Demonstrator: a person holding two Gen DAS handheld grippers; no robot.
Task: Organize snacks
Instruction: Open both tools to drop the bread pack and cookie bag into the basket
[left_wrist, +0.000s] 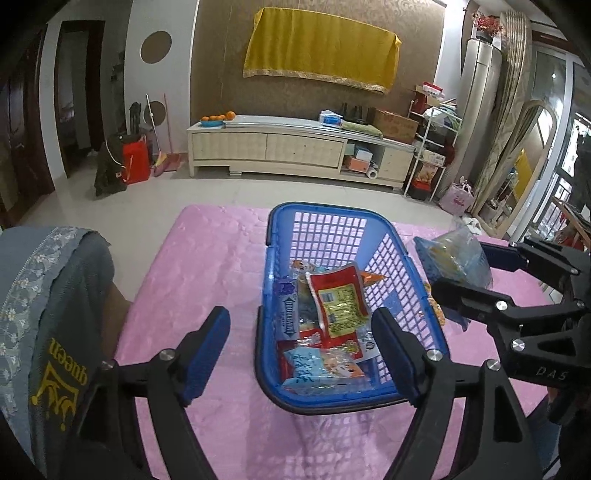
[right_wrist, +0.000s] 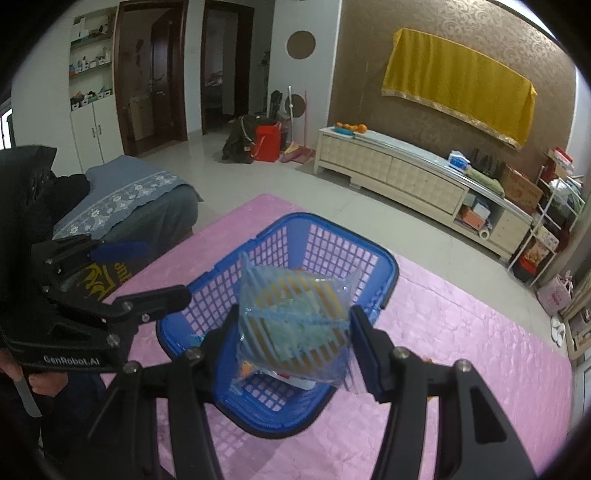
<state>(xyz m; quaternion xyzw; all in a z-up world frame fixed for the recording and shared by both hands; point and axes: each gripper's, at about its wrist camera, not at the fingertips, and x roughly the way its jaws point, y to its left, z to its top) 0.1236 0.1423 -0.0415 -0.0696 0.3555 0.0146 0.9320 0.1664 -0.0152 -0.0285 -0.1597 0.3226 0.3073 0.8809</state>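
Observation:
A blue plastic basket (left_wrist: 388, 258) stands on the pink cloth (left_wrist: 207, 266) and holds several snack packets, with a red and yellow packet (left_wrist: 338, 301) on top. My left gripper (left_wrist: 303, 354) is open and empty, low over the basket's near end, one finger outside the left wall. My right gripper (right_wrist: 291, 339) is shut on a clear blue and yellow striped snack bag (right_wrist: 291, 325) and holds it above the basket (right_wrist: 280, 251). In the left wrist view that bag (left_wrist: 452, 258) hangs just right of the basket's right wall.
A grey cushion with a lace band (left_wrist: 48, 295) lies at the cloth's left edge. An orange snack (left_wrist: 437, 310) lies on the cloth right of the basket. A long cream TV cabinet (left_wrist: 295, 147) stands across the tiled floor.

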